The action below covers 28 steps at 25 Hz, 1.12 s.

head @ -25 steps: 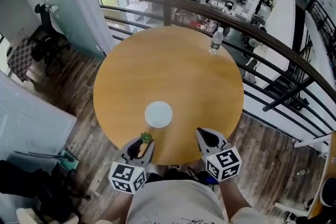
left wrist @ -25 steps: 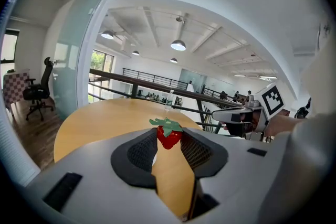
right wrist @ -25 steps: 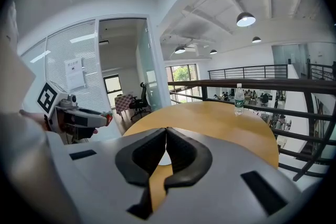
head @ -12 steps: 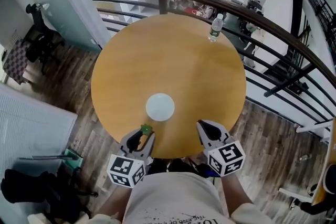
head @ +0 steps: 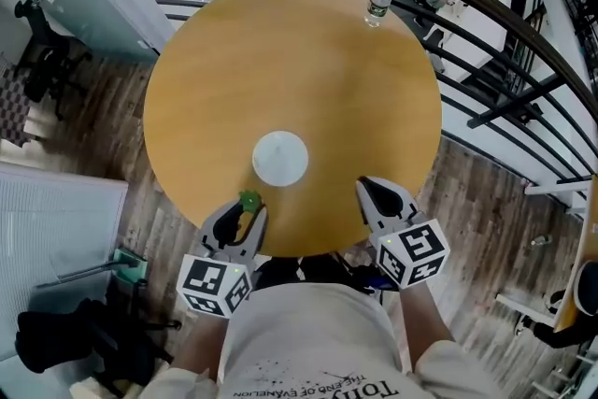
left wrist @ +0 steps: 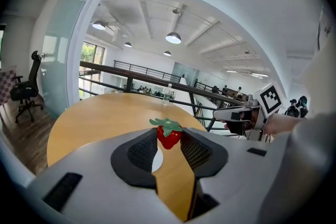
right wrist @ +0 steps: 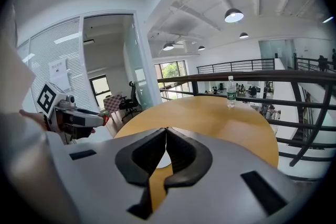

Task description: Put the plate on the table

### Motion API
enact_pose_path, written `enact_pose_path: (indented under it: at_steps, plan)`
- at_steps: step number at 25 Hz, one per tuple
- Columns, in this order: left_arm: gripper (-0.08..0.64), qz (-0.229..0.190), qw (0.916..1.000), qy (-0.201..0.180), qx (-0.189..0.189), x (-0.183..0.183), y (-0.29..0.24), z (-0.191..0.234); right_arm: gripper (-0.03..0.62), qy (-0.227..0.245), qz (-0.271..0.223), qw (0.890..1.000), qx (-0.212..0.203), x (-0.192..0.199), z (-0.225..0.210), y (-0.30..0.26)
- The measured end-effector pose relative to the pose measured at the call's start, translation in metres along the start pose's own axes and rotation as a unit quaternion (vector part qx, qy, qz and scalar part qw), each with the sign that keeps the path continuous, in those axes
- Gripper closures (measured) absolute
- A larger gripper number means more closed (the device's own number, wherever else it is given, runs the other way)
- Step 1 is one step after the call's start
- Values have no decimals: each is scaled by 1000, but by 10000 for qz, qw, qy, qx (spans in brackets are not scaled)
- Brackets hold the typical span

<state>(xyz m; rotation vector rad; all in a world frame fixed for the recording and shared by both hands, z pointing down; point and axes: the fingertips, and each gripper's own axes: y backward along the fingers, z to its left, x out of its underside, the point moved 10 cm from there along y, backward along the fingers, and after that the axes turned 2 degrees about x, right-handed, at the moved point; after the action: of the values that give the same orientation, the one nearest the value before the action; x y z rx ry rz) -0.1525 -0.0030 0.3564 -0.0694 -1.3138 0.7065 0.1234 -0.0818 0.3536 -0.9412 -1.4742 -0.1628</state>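
Note:
A white plate (head: 280, 158) lies flat on the round wooden table (head: 299, 61), near its front edge. My left gripper (head: 247, 208) hovers at that edge, just short and left of the plate, shut on a small red toy strawberry (left wrist: 169, 135) with a green leaf top (head: 249, 200). A sliver of the plate (left wrist: 156, 161) shows below the strawberry between the jaws. My right gripper (head: 366, 190) is at the table's front right edge with its jaw tips together and nothing between them (right wrist: 166, 131). Part of the plate (right wrist: 165, 160) shows beyond them.
A clear water bottle (head: 377, 0) stands at the table's far edge. A dark metal railing (head: 486, 23) curves behind the table, with a drop to a lower floor beyond. Wooden floor surrounds the table; a black office chair (head: 37, 61) is at the far left.
The head view has tipped further down, so the table sits higher in frame. Both grippers have shifted slightly forward and down at the table's near edge. The strawberry stays gripped and the plate has not moved.

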Motion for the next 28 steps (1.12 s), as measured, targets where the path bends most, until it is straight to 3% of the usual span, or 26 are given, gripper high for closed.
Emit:
enact_pose_path:
  at_steps: [18,28]
  plan:
    - [407,531,9977,-236,353,11,-53,14,568,-40,256,9994,-217,15,-5,-40]
    - [407,918,9946,-339,331,28,-81,43,568,-141,369,9987,-311,32,0,-61]
